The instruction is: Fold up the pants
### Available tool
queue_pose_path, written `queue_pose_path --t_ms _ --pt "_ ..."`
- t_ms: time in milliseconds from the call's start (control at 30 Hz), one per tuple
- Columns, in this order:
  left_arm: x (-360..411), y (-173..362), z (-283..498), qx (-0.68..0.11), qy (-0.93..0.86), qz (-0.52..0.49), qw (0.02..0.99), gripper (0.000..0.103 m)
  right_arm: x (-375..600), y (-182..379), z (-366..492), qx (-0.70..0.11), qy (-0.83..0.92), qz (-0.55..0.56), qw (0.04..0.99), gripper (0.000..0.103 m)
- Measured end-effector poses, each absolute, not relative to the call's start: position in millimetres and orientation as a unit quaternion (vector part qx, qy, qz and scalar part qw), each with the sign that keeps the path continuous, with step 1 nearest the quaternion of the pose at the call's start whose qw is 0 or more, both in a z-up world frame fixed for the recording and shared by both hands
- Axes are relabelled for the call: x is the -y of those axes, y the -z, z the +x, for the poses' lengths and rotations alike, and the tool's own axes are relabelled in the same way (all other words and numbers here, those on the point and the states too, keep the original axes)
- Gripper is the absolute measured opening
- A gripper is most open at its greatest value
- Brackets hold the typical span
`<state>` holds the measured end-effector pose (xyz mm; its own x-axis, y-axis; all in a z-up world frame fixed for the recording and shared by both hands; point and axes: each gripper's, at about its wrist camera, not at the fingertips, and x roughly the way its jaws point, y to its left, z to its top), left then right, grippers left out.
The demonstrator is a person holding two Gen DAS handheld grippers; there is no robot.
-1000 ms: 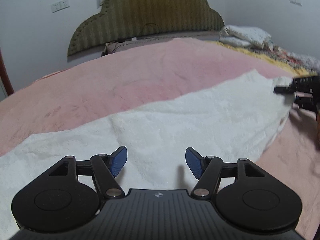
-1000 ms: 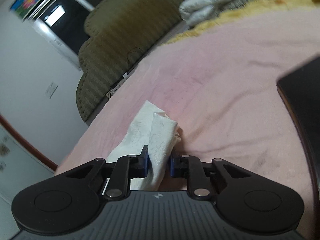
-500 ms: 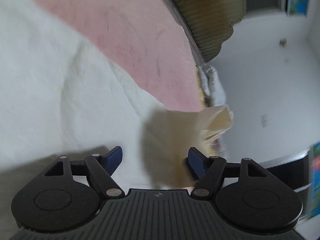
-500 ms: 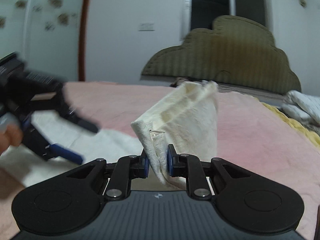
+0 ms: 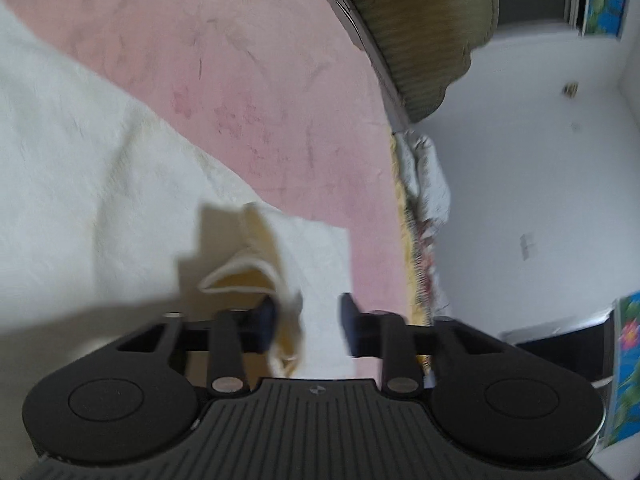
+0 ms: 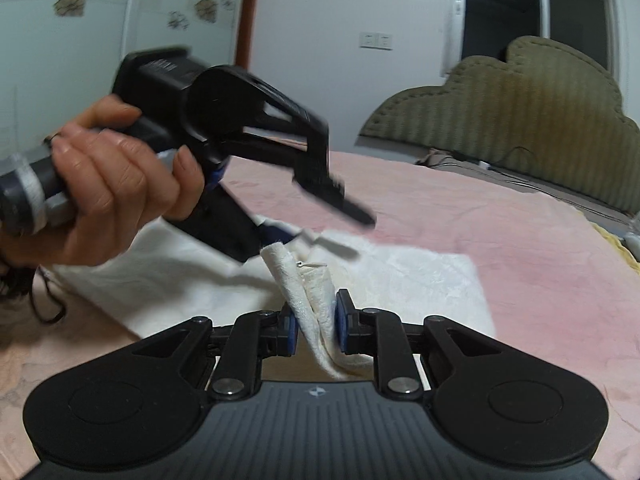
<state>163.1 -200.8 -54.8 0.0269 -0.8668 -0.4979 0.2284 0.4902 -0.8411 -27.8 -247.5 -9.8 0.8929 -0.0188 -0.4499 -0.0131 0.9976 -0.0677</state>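
The white pants lie spread on the pink bed. The right gripper is clamped on a bunched fold; the left gripper's fingers, just closing, stand apart around another fold.

Pants: white cloth, showing a crinkled, slightly rough weave, lying on the blanket. Blanket: pink plush cloth, looking soft, matt and faintly napped. Right gripper: matt black plastic body showing a ribbed top plate, dull silver metal pivot pins and blue rubbery-looking pads. Left gripper: showing the same matt black plastic and blue pads. Headboard, beyond the blanket: olive upholstery cloth, displaying ribbed, matt quilting. Wall beside the headboard: appearing smooth and matt white.
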Motion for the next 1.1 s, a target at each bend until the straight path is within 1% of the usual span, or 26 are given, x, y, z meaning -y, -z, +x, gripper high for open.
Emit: queue_pose_path --t_ms 33,67,100,133,300,333,400,467,567,633,700,733,800,833,867,900,933,1000,1100 --pt "198 50 164 -0.554 0.415 -0.264 0.671 0.013 244 9 -27 -0.230 -0.006 -0.034 0.972 0.019" --pt "194 44 163 -0.547 0.414 -0.243 0.686 0.011 240 8 -25 -0.228 -0.014 -0.033 0.973 0.019" --pt "188 38 162 -0.534 0.414 -0.221 0.703 0.006 236 6 -23 -0.225 -0.023 -0.033 0.974 0.019" --pt "182 30 161 -0.521 0.413 -0.202 0.720 0.003 230 4 -20 -0.219 -0.032 -0.035 0.974 0.019" --pt "144 -11 147 -0.422 0.393 -0.073 0.813 0.004 197 -8 1 -0.198 -0.087 -0.055 0.975 0.019" --pt "139 -17 142 -0.402 0.384 -0.039 0.831 0.004 190 -9 7 -0.196 -0.098 -0.058 0.974 0.019" --pt "132 -17 137 -0.375 0.350 0.027 0.858 0.011 176 -8 19 -0.199 -0.120 -0.063 0.971 0.019" --pt "125 -7 135 -0.369 0.311 0.072 0.873 0.011 162 -1 33 -0.208 -0.142 -0.064 0.966 0.019" --pt "116 11 135 -0.368 0.266 0.111 0.884 0.011 143 10 45 -0.222 -0.172 -0.059 0.958 0.019" --pt "106 18 134 -0.358 0.261 0.113 0.889 0.012 130 17 50 -0.229 -0.174 -0.071 0.955 0.019" --pt "99 20 133 -0.345 0.254 0.119 0.896 0.023 121 24 52 -0.236 -0.171 -0.090 0.952 0.019" --pt "97 20 133 -0.339 0.247 0.125 0.899 0.026 118 26 54 -0.242 -0.169 -0.096 0.951 0.020" --pt "90 18 134 -0.315 0.217 0.145 0.912 0.046 112 31 57 -0.256 -0.171 -0.100 0.946 0.024" --pt "87 17 133 -0.301 0.193 0.161 0.920 0.051 111 32 58 -0.257 -0.167 -0.104 0.946 0.032" --pt "83 16 133 -0.289 0.168 0.175 0.926 0.058 110 32 57 -0.255 -0.160 -0.108 0.947 0.050" --pt "78 15 135 -0.281 0.145 0.185 0.930 0.062 109 31 55 -0.251 -0.155 -0.110 0.949 0.060" --pt "72 15 138 -0.280 0.122 0.190 0.933 0.063 107 30 49 -0.245 -0.158 -0.107 0.951 0.072" --pt "57 12 146 -0.299 0.083 0.176 0.934 0.063 110 24 39 -0.234 -0.187 -0.092 0.950 0.072" --pt "31 12 155 -0.346 0.065 0.115 0.929 0.063 119 12 19 -0.211 -0.236 -0.051 0.947 0.071"
